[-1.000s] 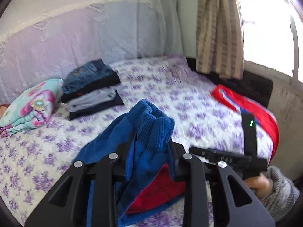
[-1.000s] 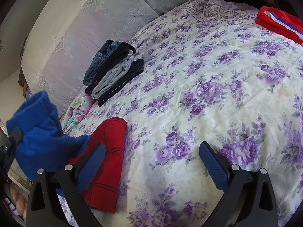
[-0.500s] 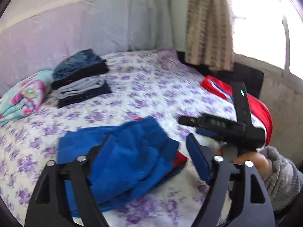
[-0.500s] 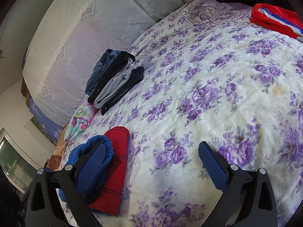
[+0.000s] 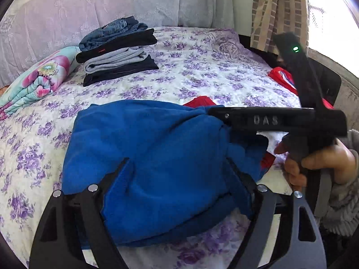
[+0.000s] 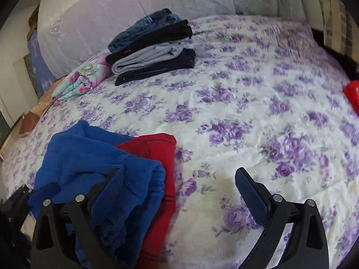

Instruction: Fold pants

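The blue pants [image 5: 152,148] lie in a thick folded bundle on the flowered bedspread [image 5: 202,71], and a red part [image 5: 199,100] shows at the far edge. My left gripper [image 5: 177,163] is open, low over the bundle with a finger on each side and the pads off the cloth. In the right wrist view the blue pants [image 6: 89,157] and the red layer [image 6: 157,152] sit at the lower left. My right gripper [image 6: 178,174] is open. Its left finger is over the blue edge and its right finger over bare bedspread. A hand [image 5: 325,159] holds that tool's black body [image 5: 280,121] beside the bundle.
A stack of folded clothes [image 5: 116,51] [image 6: 154,51] stands at the back of the bed, with a folded floral blanket [image 5: 38,78] to its left. A red garment [image 5: 282,78] [image 6: 352,94] lies at the right edge. A striped curtain [image 5: 276,11] and a window are behind.
My left gripper let go of the raised blue pants, opened wide and came down. The pants now lie flat on the bed. My right gripper rolled and swung in next to the bundle.
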